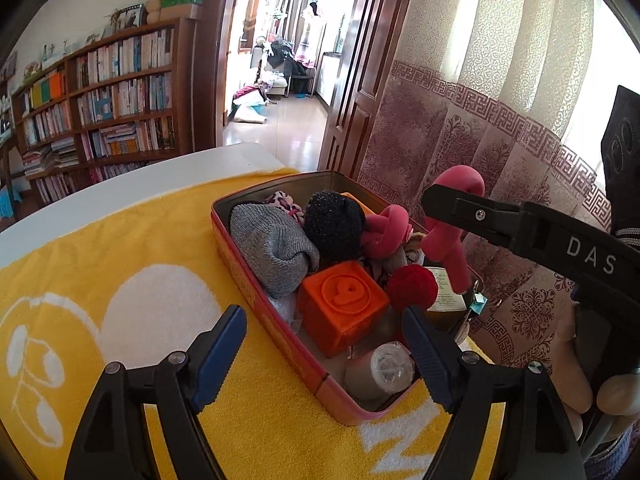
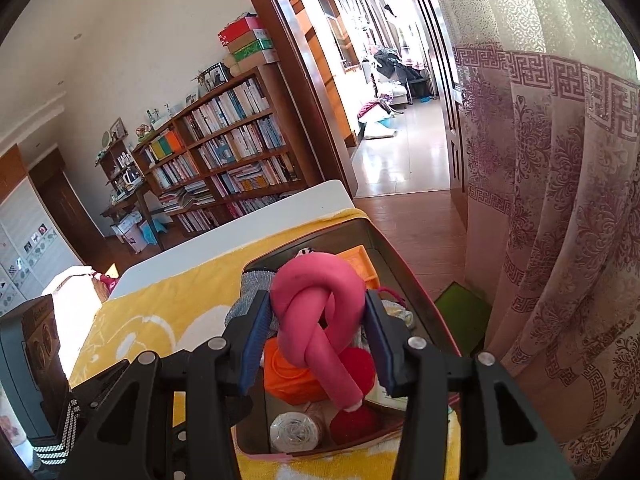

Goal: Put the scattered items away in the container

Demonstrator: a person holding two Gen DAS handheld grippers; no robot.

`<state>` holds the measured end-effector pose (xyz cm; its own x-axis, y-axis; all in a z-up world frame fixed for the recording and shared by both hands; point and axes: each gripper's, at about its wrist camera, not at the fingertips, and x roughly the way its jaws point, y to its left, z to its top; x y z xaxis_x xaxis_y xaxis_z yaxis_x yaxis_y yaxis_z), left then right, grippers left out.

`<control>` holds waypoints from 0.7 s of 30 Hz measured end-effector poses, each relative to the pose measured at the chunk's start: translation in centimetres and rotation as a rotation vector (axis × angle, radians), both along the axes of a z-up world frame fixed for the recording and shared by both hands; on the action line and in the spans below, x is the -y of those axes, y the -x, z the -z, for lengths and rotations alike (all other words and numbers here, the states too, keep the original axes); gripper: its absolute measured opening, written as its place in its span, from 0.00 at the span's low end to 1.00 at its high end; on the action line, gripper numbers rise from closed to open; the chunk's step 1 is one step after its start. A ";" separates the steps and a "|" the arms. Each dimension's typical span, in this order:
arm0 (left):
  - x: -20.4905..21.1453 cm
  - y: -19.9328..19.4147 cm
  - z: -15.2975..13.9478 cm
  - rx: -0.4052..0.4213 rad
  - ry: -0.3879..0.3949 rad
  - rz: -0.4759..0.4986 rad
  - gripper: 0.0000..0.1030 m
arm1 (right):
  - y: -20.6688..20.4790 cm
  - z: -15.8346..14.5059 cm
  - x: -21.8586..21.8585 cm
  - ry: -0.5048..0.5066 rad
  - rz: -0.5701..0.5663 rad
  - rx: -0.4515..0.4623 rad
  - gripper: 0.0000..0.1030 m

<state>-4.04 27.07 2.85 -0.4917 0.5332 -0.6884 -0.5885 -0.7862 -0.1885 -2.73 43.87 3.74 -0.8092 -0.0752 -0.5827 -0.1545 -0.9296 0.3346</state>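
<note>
A red metal tin (image 1: 256,300) sits on a yellow towel (image 1: 120,260) and holds a grey sock (image 1: 272,248), a black sock ball (image 1: 334,226), an orange cube (image 1: 344,304), a red ball (image 1: 412,288) and a clear-lidded jar (image 1: 384,372). My left gripper (image 1: 324,356) is open and empty, straddling the tin's near corner. My right gripper (image 2: 316,336) is shut on a knotted pink rope toy (image 2: 316,308), held above the tin (image 2: 404,256). The toy also shows in the left wrist view (image 1: 444,236), under the right gripper's black finger.
The towel covers a white table (image 1: 160,184) whose far edge lies behind the tin. A patterned curtain (image 1: 500,128) hangs close on the right. A bookshelf (image 1: 108,100) and an open doorway (image 1: 280,60) lie beyond. A dark box (image 2: 32,360) stands at the left.
</note>
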 end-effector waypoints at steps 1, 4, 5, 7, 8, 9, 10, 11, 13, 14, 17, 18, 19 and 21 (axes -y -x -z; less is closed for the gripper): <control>0.3 0.1 0.0 -0.004 0.003 -0.011 0.79 | 0.1 0.2 0.0 0.010 -0.004 0.007 0.49; 1.0 0.0 -0.1 -0.021 0.012 -0.037 0.79 | 0.2 0.5 0.1 0.026 -0.006 0.021 0.50; 1.2 0.0 -0.2 -0.028 0.015 -0.045 0.79 | 0.2 0.6 0.1 0.025 -0.004 0.023 0.50; 1.6 -0.2 -0.4 -0.045 0.020 -0.057 0.79 | 0.2 0.6 0.4 0.019 -0.006 0.025 0.50; 1.7 -0.2 -0.5 -0.050 0.021 -0.060 0.79 | 0.2 0.5 0.6 0.015 -0.008 0.026 0.50; 1.7 -0.3 -0.6 -0.055 0.021 -0.062 0.79 | 0.1 0.5 0.7 0.011 -0.010 0.026 0.50; 1.8 -0.3 -0.6 -0.058 0.021 -0.064 0.79 | 0.1 0.6 0.9 0.007 -0.011 0.027 0.50; 1.8 -0.4 -0.7 -0.061 0.022 -0.066 0.79 | 0.1 0.6 1.0 0.004 -0.012 0.027 0.50; 1.9 -0.5 -0.9 -0.072 0.027 -0.073 0.79 | 0.0 0.5 1.1 0.001 -0.012 0.028 0.50; 2.0 -0.5 -0.9 -0.078 0.031 -0.078 0.79 | 0.0 0.5 1.2 0.000 -0.012 0.029 0.50; 2.3 -0.6 -1.1 -0.090 0.037 -0.092 0.79 | -0.1 0.6 1.4 -0.004 -0.009 0.031 0.50; 2.4 -0.6 -1.1 -0.092 0.038 -0.096 0.79 | -0.1 0.6 1.4 -0.005 -0.007 0.032 0.52; 2.4 -0.6 -1.1 -0.093 0.040 -0.100 0.79 | -0.1 0.6 1.4 -0.004 -0.001 0.030 0.58; 2.5 -0.6 -1.1 -0.095 0.044 -0.106 0.79 | -0.4 0.6 1.2 -0.003 0.020 0.021 0.65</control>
